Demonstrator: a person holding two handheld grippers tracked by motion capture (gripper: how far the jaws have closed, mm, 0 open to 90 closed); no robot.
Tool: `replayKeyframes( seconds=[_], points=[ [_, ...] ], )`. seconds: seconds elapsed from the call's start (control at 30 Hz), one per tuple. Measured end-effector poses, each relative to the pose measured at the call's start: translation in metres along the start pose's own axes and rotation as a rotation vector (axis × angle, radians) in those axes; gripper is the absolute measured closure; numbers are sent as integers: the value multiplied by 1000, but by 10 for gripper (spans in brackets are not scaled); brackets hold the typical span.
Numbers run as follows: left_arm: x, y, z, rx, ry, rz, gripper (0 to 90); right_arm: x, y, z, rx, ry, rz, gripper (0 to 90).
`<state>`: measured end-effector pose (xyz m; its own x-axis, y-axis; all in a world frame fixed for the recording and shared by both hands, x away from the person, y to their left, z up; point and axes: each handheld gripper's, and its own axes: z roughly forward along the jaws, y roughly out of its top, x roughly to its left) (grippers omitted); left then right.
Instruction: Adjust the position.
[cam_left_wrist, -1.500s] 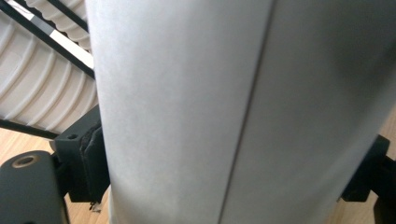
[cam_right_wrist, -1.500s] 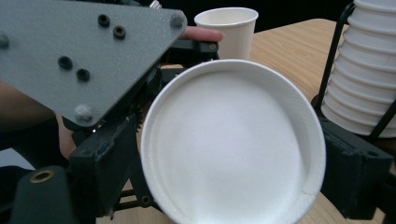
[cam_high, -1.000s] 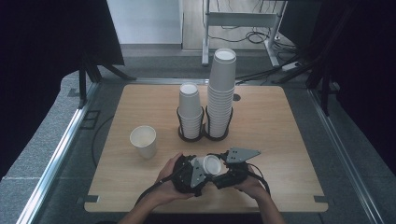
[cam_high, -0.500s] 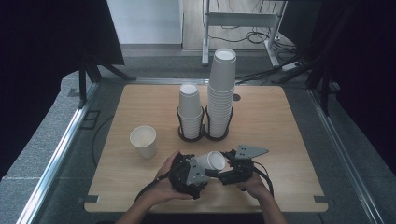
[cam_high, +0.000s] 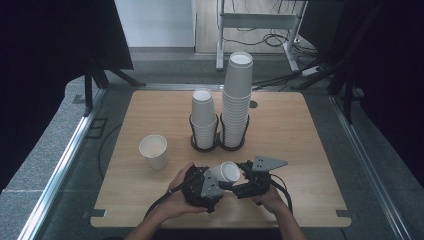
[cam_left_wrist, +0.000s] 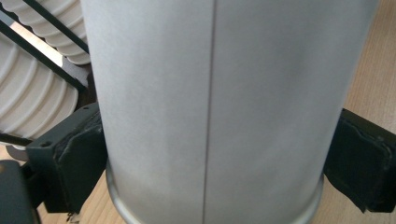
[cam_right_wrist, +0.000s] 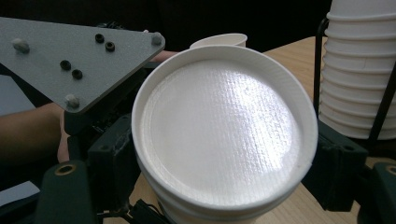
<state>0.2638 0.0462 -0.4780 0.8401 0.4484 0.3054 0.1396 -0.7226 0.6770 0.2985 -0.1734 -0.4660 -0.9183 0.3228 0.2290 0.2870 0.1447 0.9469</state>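
A white paper cup (cam_high: 227, 171) is held tilted above the front of the wooden table (cam_high: 300, 130), between both grippers. My left gripper (cam_high: 218, 179) comes in from the left. Its jaws have just been closing, and its pads (cam_left_wrist: 77, 158) lie against the cup's wall (cam_left_wrist: 210, 102) on both sides. My right gripper (cam_high: 237, 181), with the grey plate on top, is shut on the same cup from the right. In the right gripper view the cup's base (cam_right_wrist: 219, 130) faces the camera, with a black jaw on each side of it.
A single paper cup (cam_high: 154, 151) stands upright at the left of the table. In the middle, black wire holders hold a short stack of cups (cam_high: 204, 120) and a tall stack (cam_high: 237, 100). The tall stack (cam_right_wrist: 359, 70) rises just to the right of the held cup.
Both hands stay at the front edge with the cup between them. The right gripper and the cup have shifted very slightly to the right.
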Motion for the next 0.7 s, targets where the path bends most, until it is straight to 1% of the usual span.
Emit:
replayKeyframes(
  seconds=[0.1,0.17,0.27,0.37,0.4,0.47,0.53,0.7],
  points=[
    [0,0,1,9,6,15,38,1,0,1,7,-8,-14,224],
    [0,0,0,3,7,15,36,2,0,1,5,-11,-25,224],
    [1,0,-1,-6,-6,-7,27,3,0,1,-10,-10,-26,226],
    [2,0,0,-12,-29,-39,23,4,0,1,-25,-13,-30,226],
    [3,0,1,-10,-44,-45,22,4,0,2,-28,-14,-33,227],
    [3,-1,2,-12,-57,-50,21,5,0,3,-21,-21,-43,227],
    [3,-1,2,-8,-56,-46,27,6,-1,4,-14,-21,-51,226],
    [3,-2,2,-5,-55,-33,44,4,-2,4,-7,-18,-50,225]
  ],
)
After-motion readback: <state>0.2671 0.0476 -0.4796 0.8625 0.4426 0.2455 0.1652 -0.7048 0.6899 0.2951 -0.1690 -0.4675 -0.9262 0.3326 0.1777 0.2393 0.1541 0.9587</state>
